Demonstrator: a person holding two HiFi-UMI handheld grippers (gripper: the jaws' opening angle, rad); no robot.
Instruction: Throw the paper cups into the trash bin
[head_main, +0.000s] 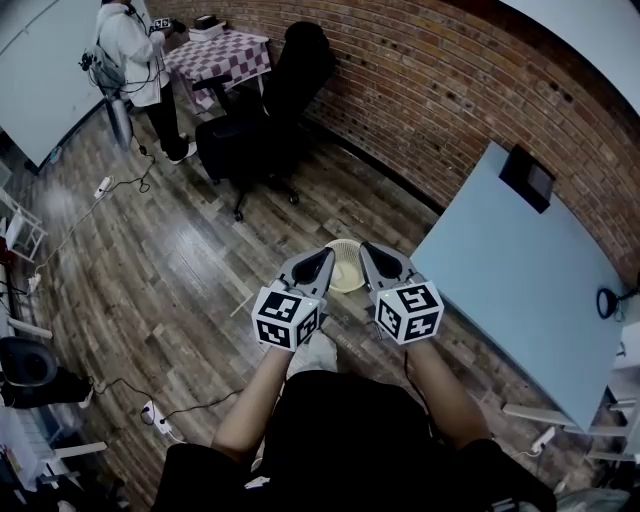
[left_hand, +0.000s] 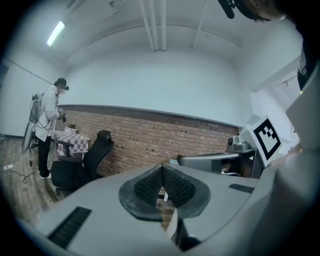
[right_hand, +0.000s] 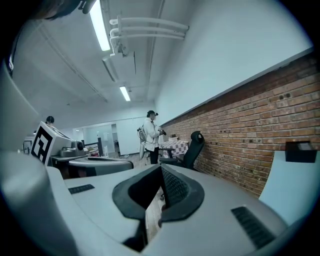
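Left claw (head_main: 322, 258): closed, pads pressed together, nothing between them. Right claw (head_main: 369, 250): closed the same way, also empty. Trash bin (head_main: 346, 274): pale and round, on the wood floor straight ahead of you, showing between and below both claw tips, about equally near either hand. Paper cups: none in any view. Bench (head_main: 520, 270): to your right.

A brick wall (head_main: 430, 90), wood floor (head_main: 170, 270) — black office chair (head_main: 290, 80), checkered table (head_main: 222, 55)

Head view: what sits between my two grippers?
A pale round bin on the wood floor shows between the left gripper and right gripper, head view only.
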